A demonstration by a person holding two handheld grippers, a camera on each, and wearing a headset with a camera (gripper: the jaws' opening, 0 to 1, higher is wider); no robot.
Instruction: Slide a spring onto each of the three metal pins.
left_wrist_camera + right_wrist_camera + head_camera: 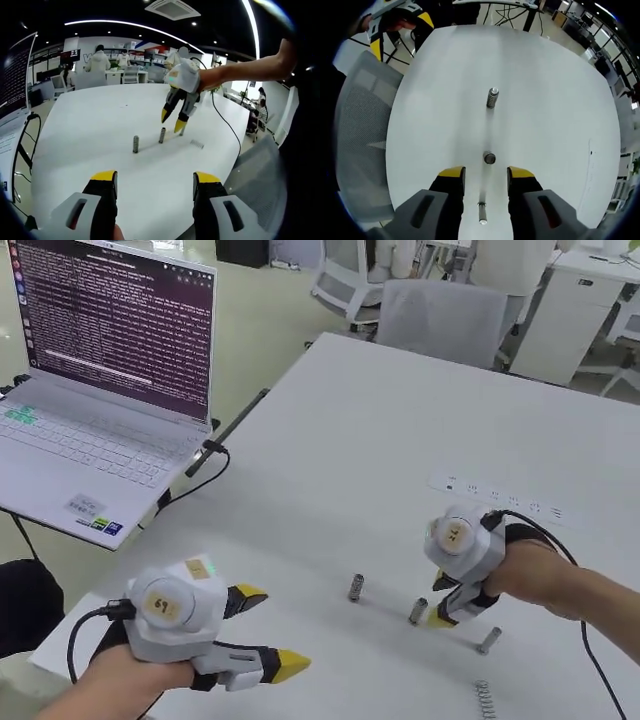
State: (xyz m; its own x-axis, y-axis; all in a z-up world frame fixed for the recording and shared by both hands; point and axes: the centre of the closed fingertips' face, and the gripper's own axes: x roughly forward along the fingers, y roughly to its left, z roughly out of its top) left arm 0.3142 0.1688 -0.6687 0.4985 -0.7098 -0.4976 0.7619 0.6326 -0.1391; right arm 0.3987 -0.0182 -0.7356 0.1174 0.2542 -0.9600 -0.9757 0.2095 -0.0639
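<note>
Jaws parted and empty, the right gripper [486,174] hangs over the bare pin [482,212], probably because it awaits the loose spring [484,698] nearby, while the left gripper [155,176], likewise released, waits well clear.

The tabletop [400,430] is showing a smooth white face, mostly matt and faintly reflecting. The pins [355,587] and the loose spring [484,698] are glinting as bare grey metal. The left gripper [272,630] and right gripper [440,600] are wearing smooth white plastic shells with yellow tips. The chair back [360,130] is showing grey woven mesh.
</note>
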